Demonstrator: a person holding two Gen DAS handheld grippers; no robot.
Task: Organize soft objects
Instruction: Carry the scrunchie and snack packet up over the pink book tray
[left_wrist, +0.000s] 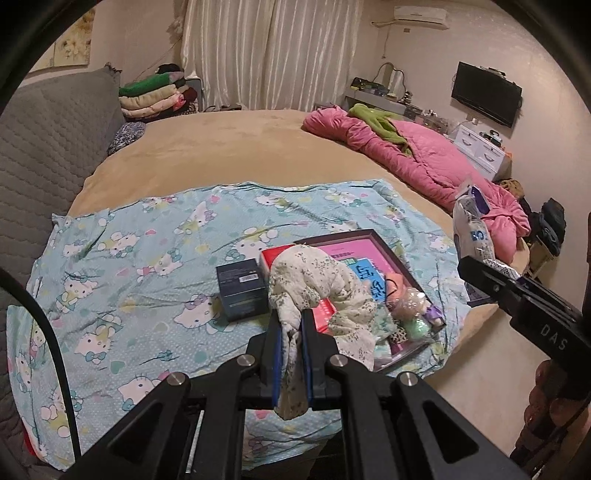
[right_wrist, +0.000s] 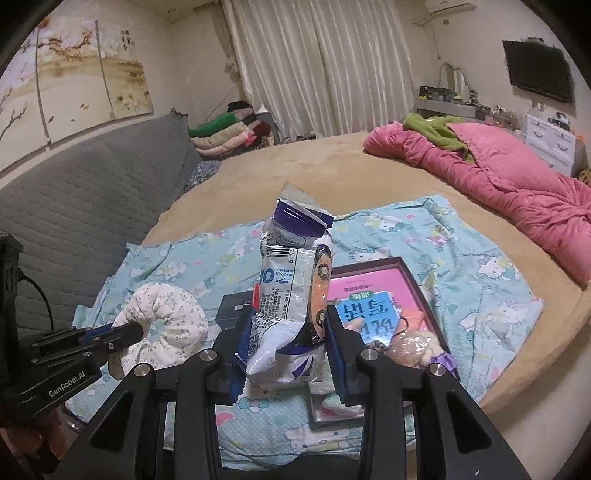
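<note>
- Left wrist view: the left gripper is clamped tight on a white floral cloth, which hangs lifted above the cartoon-cat sheet. Behind it stand a dark box and a dark-framed tray of small soft items. At right, the right gripper carries a plastic bag.
- Right wrist view: the right gripper, jaws partly apart, squeezes the crinkled plastic bag upright above the tray. The left gripper holds the cloth at left.
</note>
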